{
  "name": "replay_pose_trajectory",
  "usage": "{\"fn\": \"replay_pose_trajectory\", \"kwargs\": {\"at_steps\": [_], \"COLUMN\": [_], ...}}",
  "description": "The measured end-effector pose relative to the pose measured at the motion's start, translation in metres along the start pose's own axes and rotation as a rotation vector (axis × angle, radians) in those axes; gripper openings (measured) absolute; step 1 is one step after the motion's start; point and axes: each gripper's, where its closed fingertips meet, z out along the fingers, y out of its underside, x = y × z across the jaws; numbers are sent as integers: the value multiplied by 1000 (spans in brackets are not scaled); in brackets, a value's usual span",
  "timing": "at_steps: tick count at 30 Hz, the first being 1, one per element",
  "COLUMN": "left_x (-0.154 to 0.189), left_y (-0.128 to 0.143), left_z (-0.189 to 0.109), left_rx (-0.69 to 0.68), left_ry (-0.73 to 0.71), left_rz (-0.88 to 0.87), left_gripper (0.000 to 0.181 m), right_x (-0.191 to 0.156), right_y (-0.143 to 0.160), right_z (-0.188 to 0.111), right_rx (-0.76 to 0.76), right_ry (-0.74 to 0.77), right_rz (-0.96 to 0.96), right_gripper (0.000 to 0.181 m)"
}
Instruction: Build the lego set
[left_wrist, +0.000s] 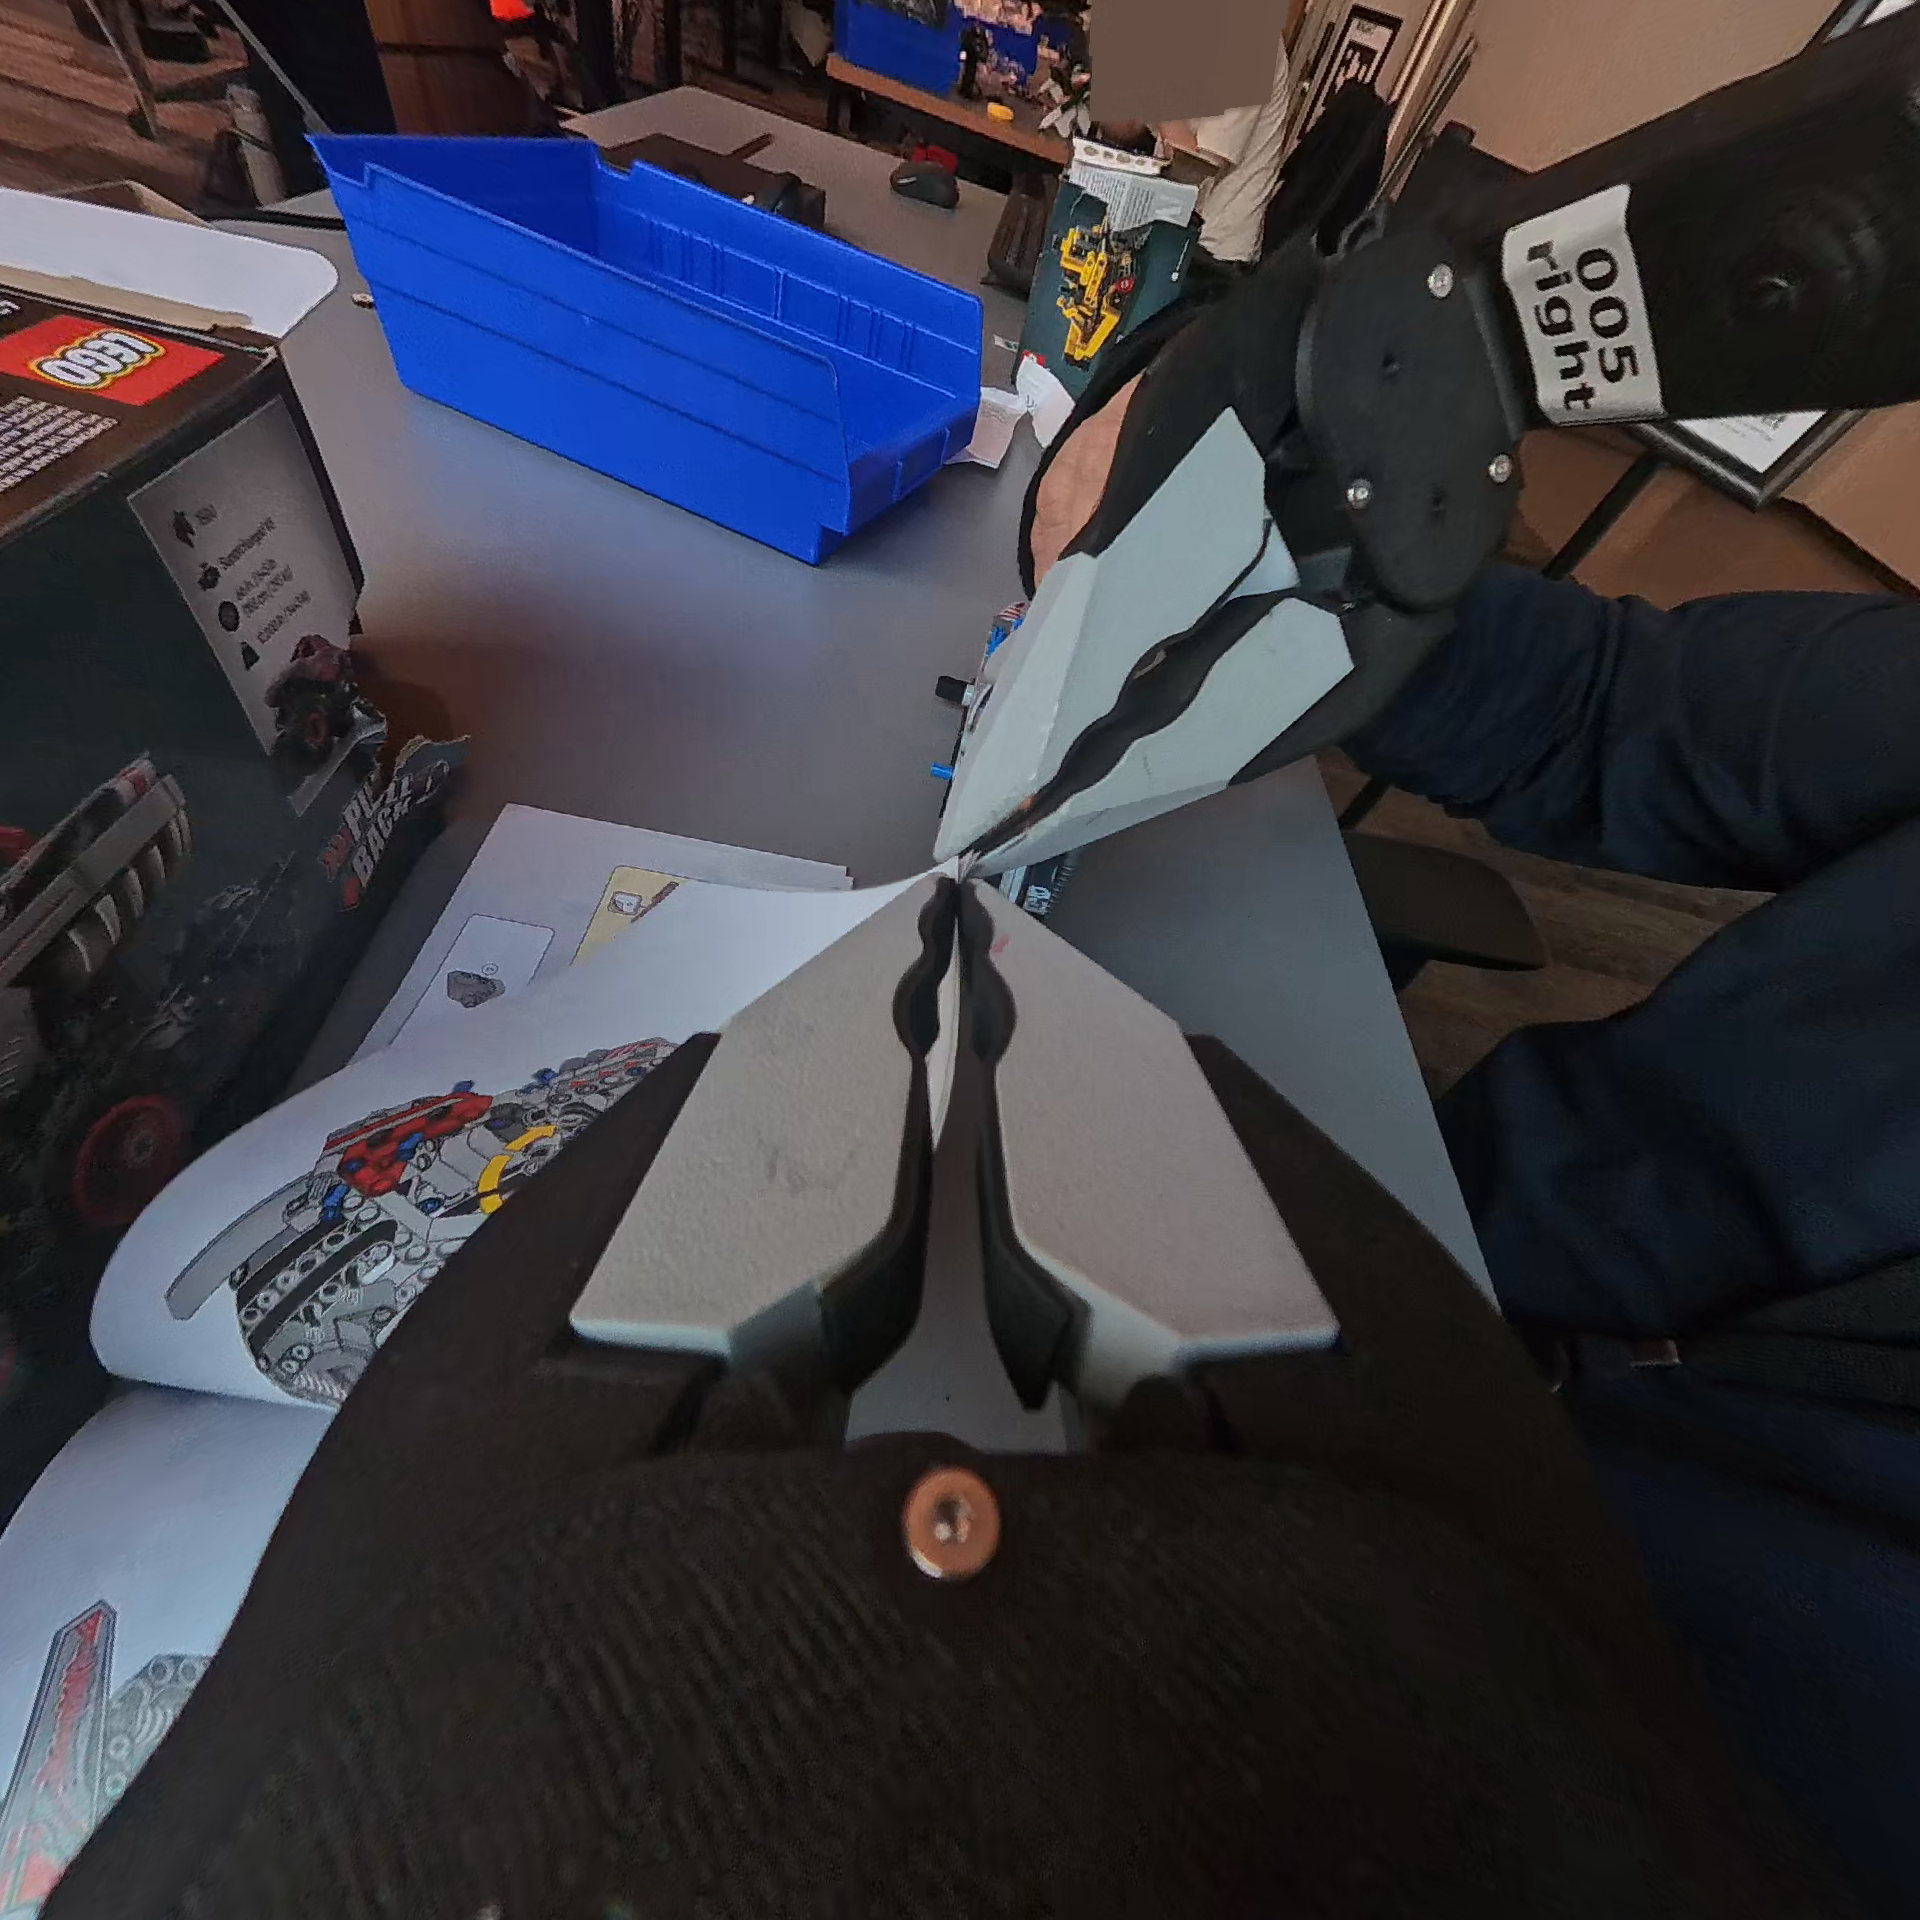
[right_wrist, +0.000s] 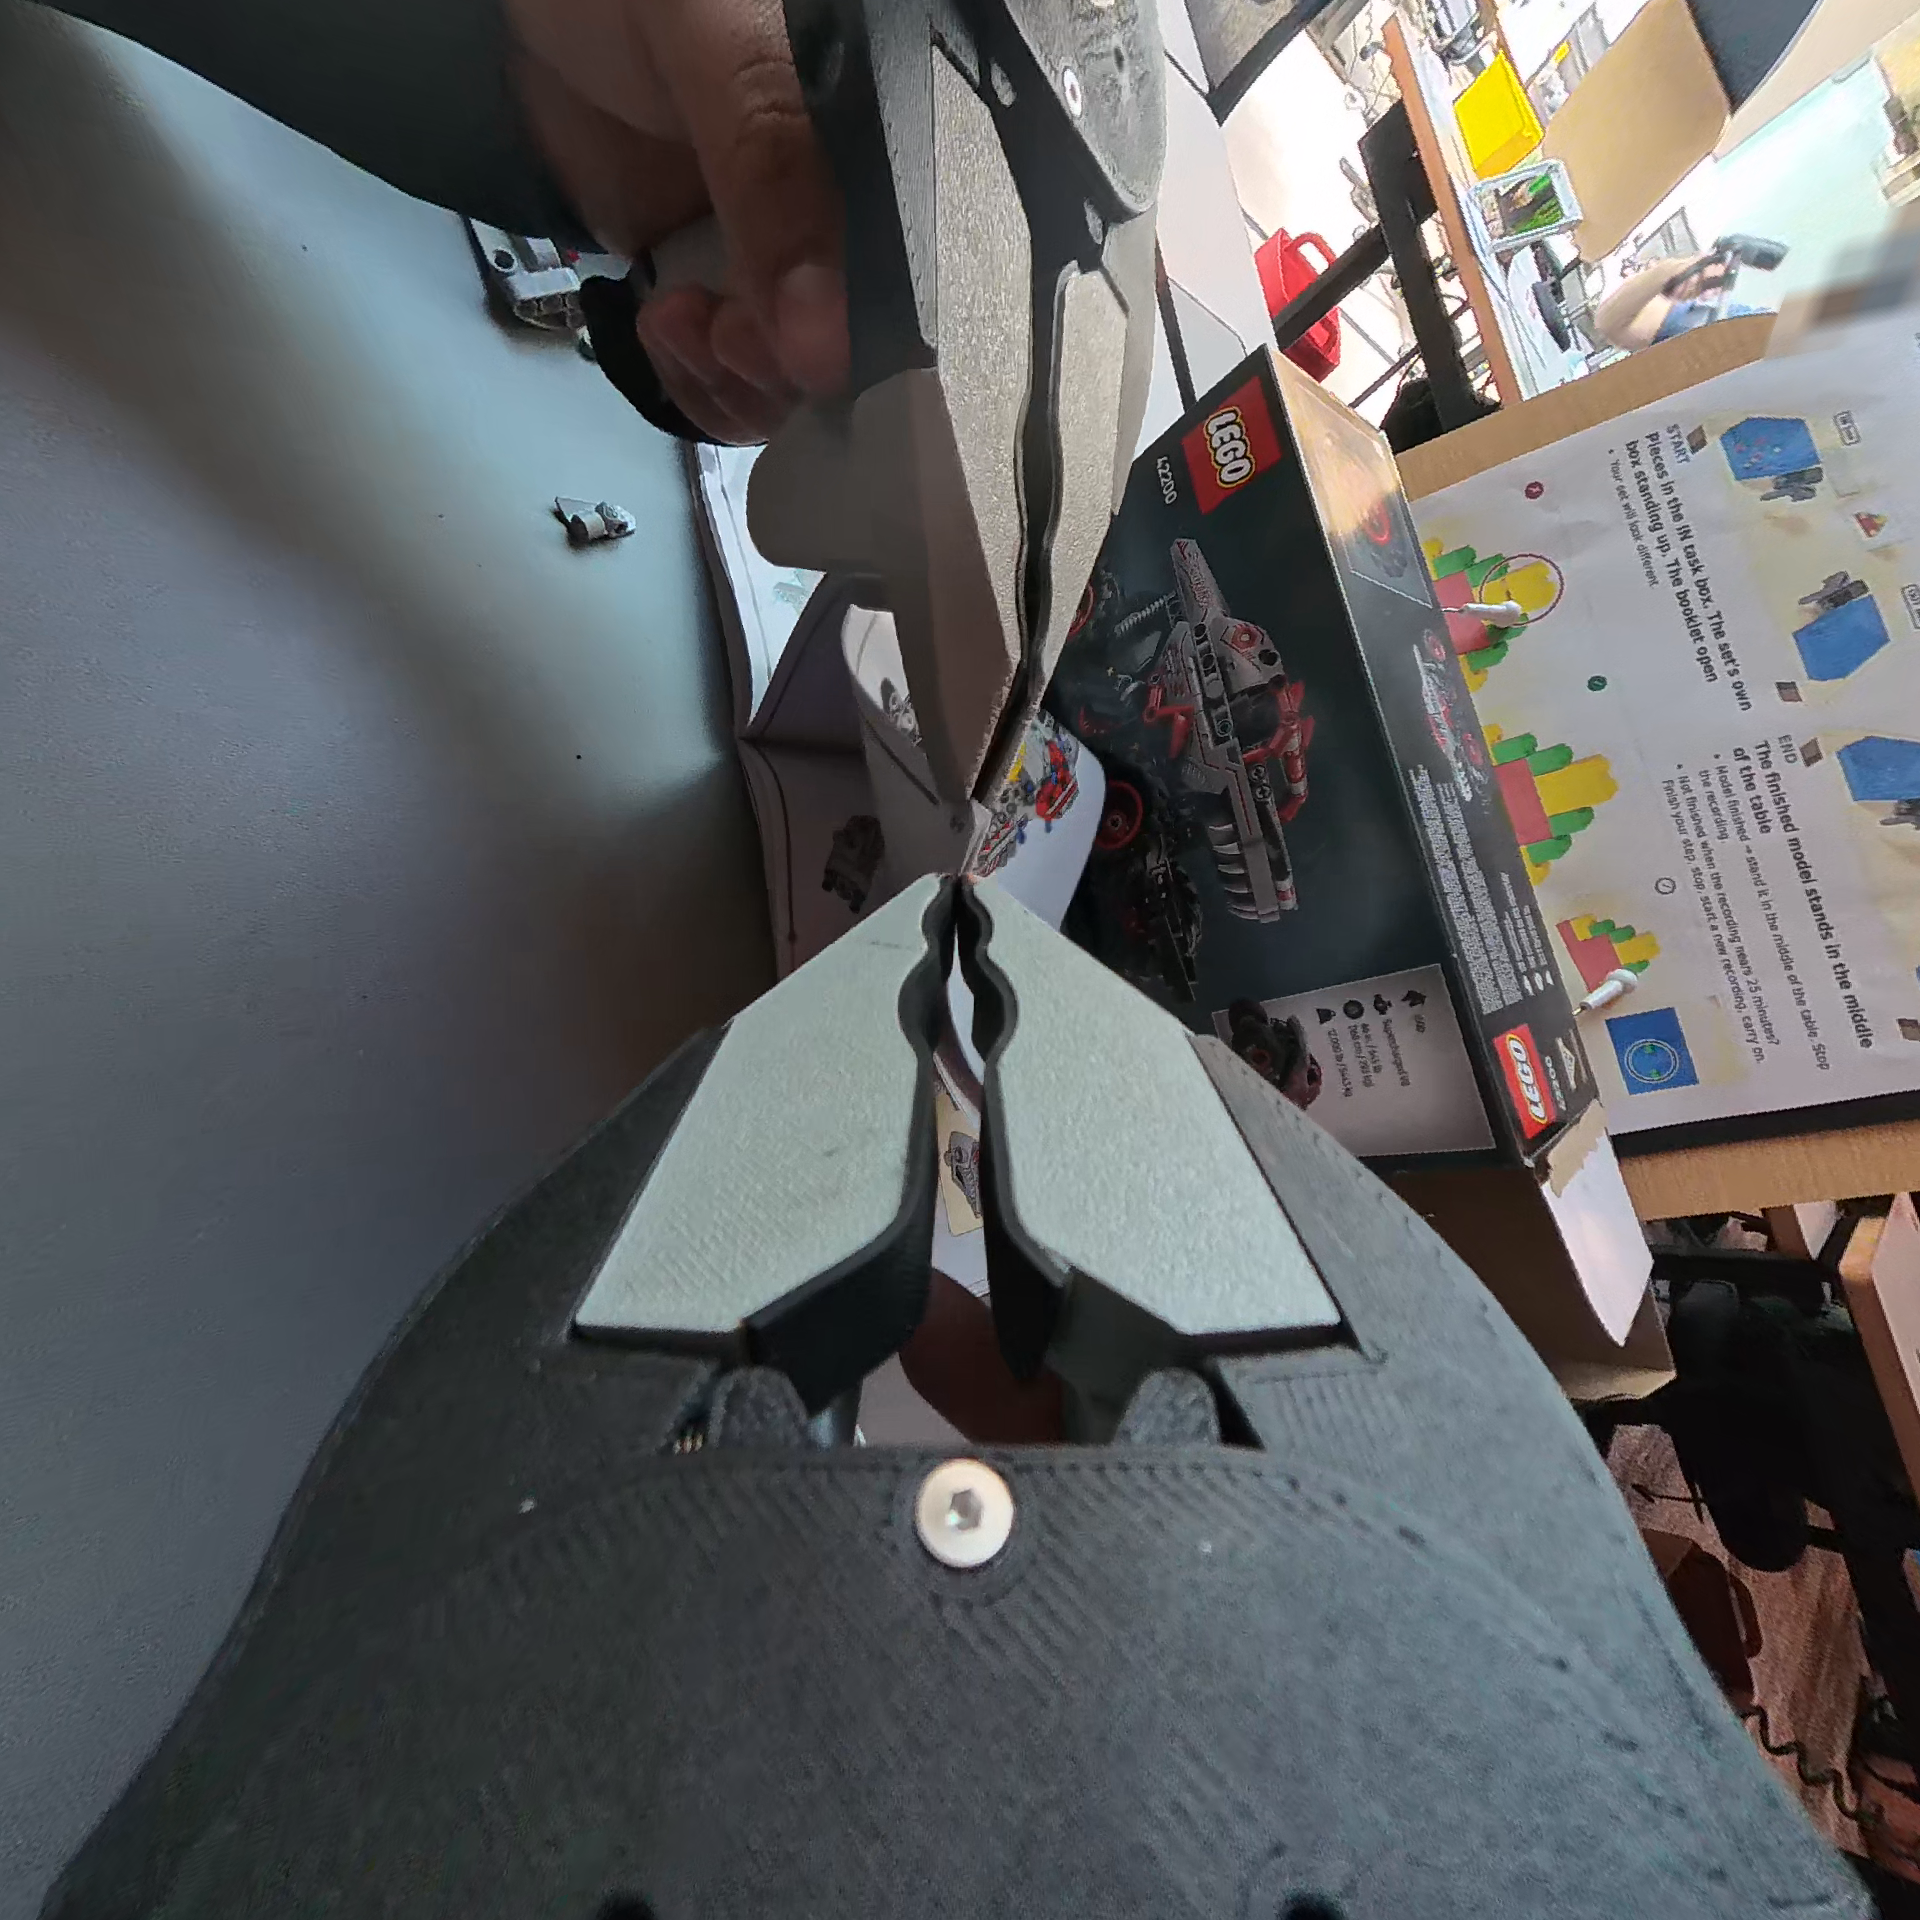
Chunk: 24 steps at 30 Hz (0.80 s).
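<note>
The instruction booklet (left_wrist: 540, 1132) lies open on the grey table (left_wrist: 644, 665). One page, printed with a red and grey model, curls up off it. My left gripper (left_wrist: 951, 894) is shut on that page's corner, and white paper shows between its fingers. My right gripper (left_wrist: 971, 857) comes in from the upper right, shut, its tips at the same corner, tip to tip with the left. In the right wrist view my right gripper (right_wrist: 961, 883) pinches the page (right_wrist: 1049, 821) just below the left gripper's tips (right_wrist: 982, 810). Loose grey Lego pieces (right_wrist: 597, 520) lie on the table.
The dark Lego box (left_wrist: 135, 499) stands at the left, also in the right wrist view (right_wrist: 1299, 727). A blue bin (left_wrist: 644, 343) sits behind the booklet. Small parts (left_wrist: 977, 707) lie behind the right gripper. A printed sheet (right_wrist: 1714, 727) stands behind the box. The grippers are tip to tip, or close to it.
</note>
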Motion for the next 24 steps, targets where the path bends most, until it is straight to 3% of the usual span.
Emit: {"fn": "replay_pose_trajectory", "kwargs": {"at_steps": [17,19,24], "left_x": [2,3,3], "left_y": [1,1,2], "left_z": [2,3,3], "left_rx": [-14,-13,-20], "left_ry": [-7,-5,-10], "left_rz": [19,18,23], "left_gripper": [0,0,0], "right_x": [3,5,5], "right_y": [-11,-10,-8], "right_z": [-7,-5,-2], "right_rx": [51,41,24], "right_ry": [29,32,50], "right_rz": [-2,5,-23], "right_gripper": [0,13,0]}}
